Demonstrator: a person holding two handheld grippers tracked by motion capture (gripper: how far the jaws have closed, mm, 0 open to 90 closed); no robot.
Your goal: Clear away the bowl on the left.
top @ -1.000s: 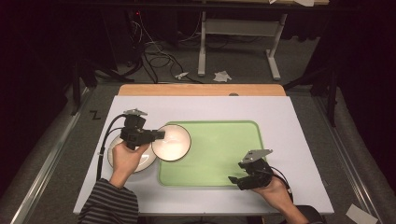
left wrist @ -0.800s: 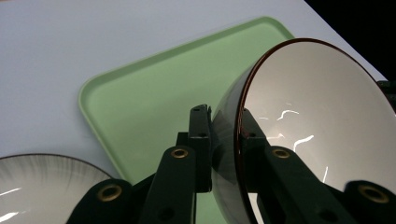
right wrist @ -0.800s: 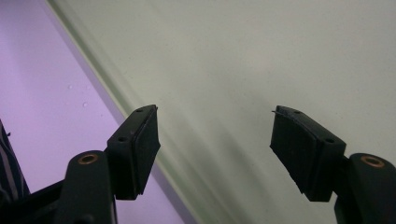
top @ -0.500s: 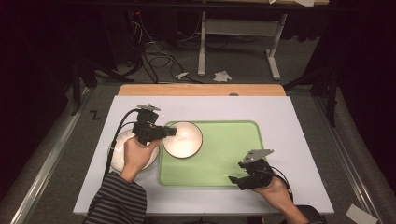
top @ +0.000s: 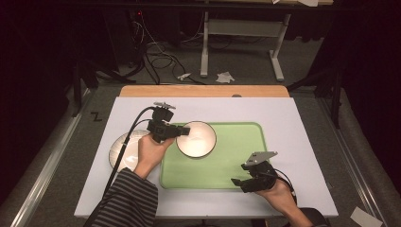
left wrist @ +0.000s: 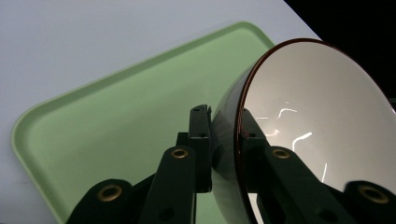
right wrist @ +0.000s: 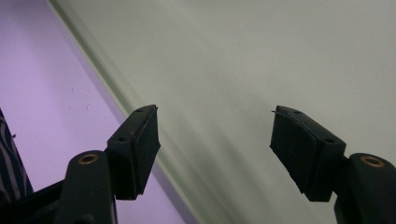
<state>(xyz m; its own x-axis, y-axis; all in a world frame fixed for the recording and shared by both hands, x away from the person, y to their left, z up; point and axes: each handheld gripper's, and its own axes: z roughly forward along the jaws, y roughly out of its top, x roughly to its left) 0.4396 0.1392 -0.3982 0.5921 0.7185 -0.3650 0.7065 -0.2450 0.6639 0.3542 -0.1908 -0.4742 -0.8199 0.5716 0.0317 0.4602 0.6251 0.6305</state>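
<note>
- The bench (top: 302, 142) has a pale top that runs from the near edge to a wooden strip along the far edge; its bare surface carries no writing that can be read.
- A green tray (top: 236, 156) lies on the bench just right of centre, its long side parallel to the near edge; no label shows on it.
- A white plate (top: 122, 150) sits on the bench beside the tray's left edge, partly hidden by the person's left hand.
- The bowl (top: 196, 139) hangs over the tray's far left corner, gripped at its left rim.
- The left arm, in a striped sleeve (top: 124, 201), reaches in from the near left edge; the left hand (top: 149, 152) holds the left tongs (top: 185, 132) pointing right, across the tray's left edge.
- The left gripper view gives what the high view cannot: the left tongs (left wrist: 224, 135) are clamped on the bowl (left wrist: 317, 121), one jaw outside the wall, one inside, the rim dark brown, the inside pale and glossy, the bowl tipped on edge above the tray (left wrist: 116, 130).
- The right hand (top: 279, 191) rests near the near right corner, the right tongs (top: 240, 183) pointing left at the tray's near edge.
- The right gripper view shows the right tongs (right wrist: 215, 140) spread wide with nothing between them, above the tray's rim (right wrist: 116, 100).
</note>
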